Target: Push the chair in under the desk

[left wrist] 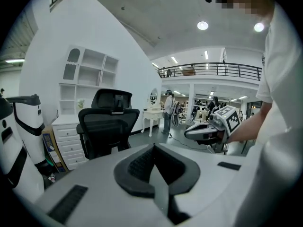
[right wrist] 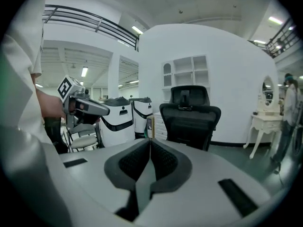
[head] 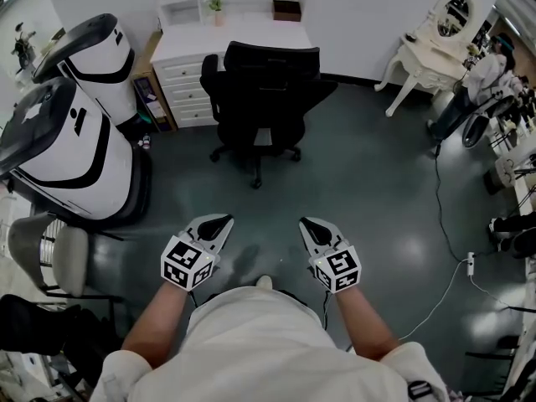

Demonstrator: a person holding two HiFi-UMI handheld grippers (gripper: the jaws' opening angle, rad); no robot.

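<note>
While the chair [head: 266, 90] stands well apart at twelve o'clock, just in front of the white bench [head: 243, 38] with its back seemingly toward the person, the left claw [head: 221, 224] and right claw [head: 311, 224] are held side by side. Each is pressed together and empty, which suits a blunt push. The chair is black and high-backed, with a headrest, armrests and castors.

The chair [head: 261, 99] stands just before the desk [head: 239, 42] at the far wall [head: 360, 15]. Two bulky machines [head: 79, 153] sit at the left; a dressing table [head: 429, 55] stands far right.
</note>
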